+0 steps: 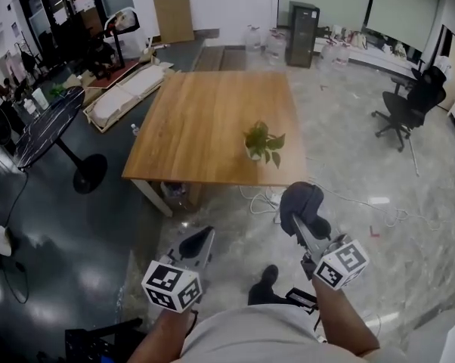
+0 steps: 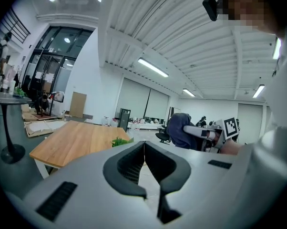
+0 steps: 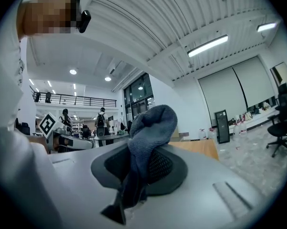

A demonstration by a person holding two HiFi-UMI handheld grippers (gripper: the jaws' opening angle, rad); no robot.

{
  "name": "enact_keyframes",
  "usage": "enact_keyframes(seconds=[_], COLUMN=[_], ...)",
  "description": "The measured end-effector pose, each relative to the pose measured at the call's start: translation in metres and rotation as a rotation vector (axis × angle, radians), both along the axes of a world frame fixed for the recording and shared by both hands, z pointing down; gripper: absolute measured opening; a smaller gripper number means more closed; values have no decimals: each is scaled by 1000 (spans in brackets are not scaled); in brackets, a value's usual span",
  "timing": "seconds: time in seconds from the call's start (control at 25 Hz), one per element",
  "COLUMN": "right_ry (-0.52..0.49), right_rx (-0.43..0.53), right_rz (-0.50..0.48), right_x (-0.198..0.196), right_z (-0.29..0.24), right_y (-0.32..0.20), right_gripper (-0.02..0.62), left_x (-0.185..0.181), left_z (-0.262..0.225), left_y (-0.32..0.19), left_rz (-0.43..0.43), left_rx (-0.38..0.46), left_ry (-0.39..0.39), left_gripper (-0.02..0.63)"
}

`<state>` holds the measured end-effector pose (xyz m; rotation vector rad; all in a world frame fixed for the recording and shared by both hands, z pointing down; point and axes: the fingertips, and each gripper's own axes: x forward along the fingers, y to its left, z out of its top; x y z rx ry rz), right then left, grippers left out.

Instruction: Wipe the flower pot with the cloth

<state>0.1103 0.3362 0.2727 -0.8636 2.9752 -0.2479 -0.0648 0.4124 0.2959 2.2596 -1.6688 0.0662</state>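
The right claw [image 3: 134,175] was clamped on a crumpled grey-blue woven cloth [image 3: 150,128], which bunched up above the jaws and trailed down between them. From the head view, this right claw [image 1: 296,224] pointed forward with the cloth [image 1: 303,203] as a dark bundle at its tip. The left claw [image 2: 144,151] had its jaws pressed together with nothing between them. It sat lower and to the left in the head view [image 1: 201,242]. Both claws were held over the pale grey polished stone floor [image 1: 348,150], short of the near edge of the square light-brown wooden desk [image 1: 205,119]. A small white flower pot [image 1: 255,153] holding a leafy green plant stood upright on that desk, near its front right corner and well apart from both claws. In the left gripper view only the plant's leaves showed, above the claw's grey body. The person's dark shoe [image 1: 267,276] rested on the floor between the claws. Farther off, a black wheeled office chair [image 1: 409,104] stood to the desk's right. A round black table [image 1: 50,127] with pale veining stood to its left.
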Motion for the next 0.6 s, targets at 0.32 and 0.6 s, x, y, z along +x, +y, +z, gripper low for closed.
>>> enact_keyframes(seconds=[0.32,0.6], right_ry=[1,-9], right_rx=[-55,-119], right_rz=[-68,-66], right_x=[16,26], right_z=[20,49], right_y=[-160,-248], right_gripper=[64,64], left_x=[28,40], left_z=[21,50], left_y=[-156,-248], left_rz=[2,-2], left_rx=[-56,-122], left_ry=[23,4], left_gripper=[8,8])
